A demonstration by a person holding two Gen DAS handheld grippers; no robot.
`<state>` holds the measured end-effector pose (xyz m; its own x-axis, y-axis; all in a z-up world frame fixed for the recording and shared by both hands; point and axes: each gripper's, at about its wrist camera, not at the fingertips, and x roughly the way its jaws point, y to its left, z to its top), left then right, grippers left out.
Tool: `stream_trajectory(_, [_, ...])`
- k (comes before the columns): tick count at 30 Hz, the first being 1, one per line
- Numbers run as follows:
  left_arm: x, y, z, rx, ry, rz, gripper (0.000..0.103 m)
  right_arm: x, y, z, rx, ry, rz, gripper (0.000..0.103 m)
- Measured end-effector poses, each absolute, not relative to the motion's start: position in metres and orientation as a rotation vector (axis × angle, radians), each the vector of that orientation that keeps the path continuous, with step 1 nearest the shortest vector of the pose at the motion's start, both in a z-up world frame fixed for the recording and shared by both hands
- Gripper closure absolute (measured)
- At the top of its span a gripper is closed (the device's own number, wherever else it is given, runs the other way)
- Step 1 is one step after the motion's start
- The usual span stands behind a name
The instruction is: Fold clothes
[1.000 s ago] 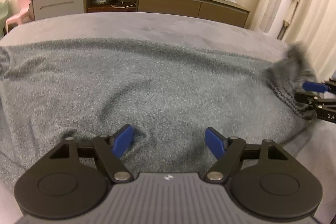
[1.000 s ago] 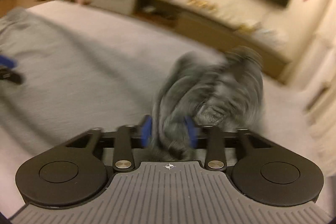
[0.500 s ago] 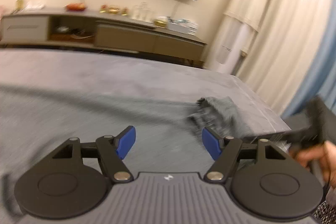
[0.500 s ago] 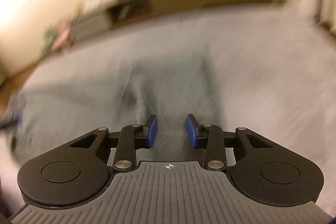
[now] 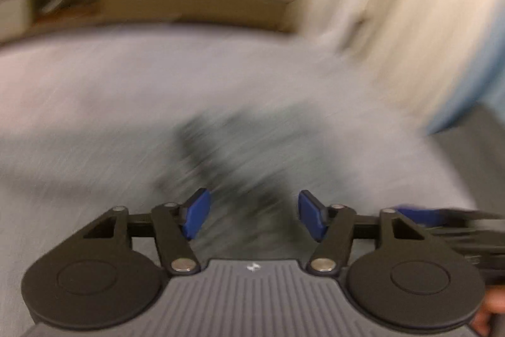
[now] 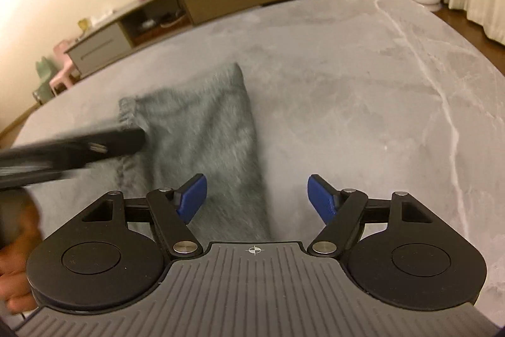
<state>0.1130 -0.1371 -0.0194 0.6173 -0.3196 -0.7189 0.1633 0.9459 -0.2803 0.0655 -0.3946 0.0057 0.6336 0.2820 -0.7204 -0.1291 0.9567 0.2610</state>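
your right gripper point(image 6: 257, 198) has just opened wide and your left gripper point(image 5: 251, 215), half open and closing, holds nothing; the soft, limp grey garment point(image 6: 202, 128) is best pinched at its 10 o'clock hem.

Both wrist views down onto bed point(image 6: 347, 68)

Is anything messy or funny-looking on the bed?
Nothing is spilled or broken. The grey garment lies on the bed, its folded-over end a bit slanted. The left-wrist view is too blurred to check.
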Motion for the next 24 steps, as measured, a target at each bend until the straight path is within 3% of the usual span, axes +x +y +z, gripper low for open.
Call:
stream_trajectory(4, [0.101,-0.123,-0.031,-0.244,0.886,-0.233,0.04,0.064,-0.395,-0.009,0.216,0.874,0.282,0.031])
stream_trajectory(5, [0.1,-0.123,-0.03,-0.246,0.894,-0.219,0.04,0.065,-0.392,-0.012,0.216,0.879,0.304,0.053])
stream_trajectory(6, [0.099,-0.125,-0.021,-0.24,0.876,-0.21,0.041,0.065,-0.388,-0.012,0.215,0.88,0.334,0.084])
stream_trajectory(9, [0.095,-0.127,0.013,-0.212,0.798,-0.187,0.038,0.05,-0.372,0.005,0.135,0.794,0.33,0.09])
stream_trajectory(14, [0.101,-0.15,0.069,-0.153,0.707,-0.315,0.017,-0.004,-0.314,0.034,-0.199,0.547,0.318,0.091])
stream_trajectory(18, [0.119,-0.18,0.054,-0.018,0.856,-0.416,0.014,-0.031,-0.278,0.038,-0.332,0.433,0.355,0.091])
stream_trajectory(19, [0.119,-0.183,0.05,0.038,0.859,-0.396,0.022,-0.035,-0.273,0.039,-0.343,0.417,0.375,0.091])
stream_trajectory(20, [0.117,-0.175,0.049,0.022,0.85,-0.378,0.045,-0.038,-0.269,0.04,-0.346,0.406,0.398,0.091])
stream_trajectory(22, [0.114,-0.159,0.047,-0.01,0.832,-0.343,0.079,-0.042,-0.266,0.041,-0.322,0.391,0.453,0.09])
stream_trajectory(23, [0.112,-0.152,0.046,-0.025,0.822,-0.325,0.084,-0.043,-0.267,0.042,-0.294,0.383,0.488,0.084])
stream_trajectory(24, [0.109,-0.143,0.046,-0.046,0.812,-0.306,0.085,-0.043,-0.27,0.044,-0.241,0.39,0.533,0.07])
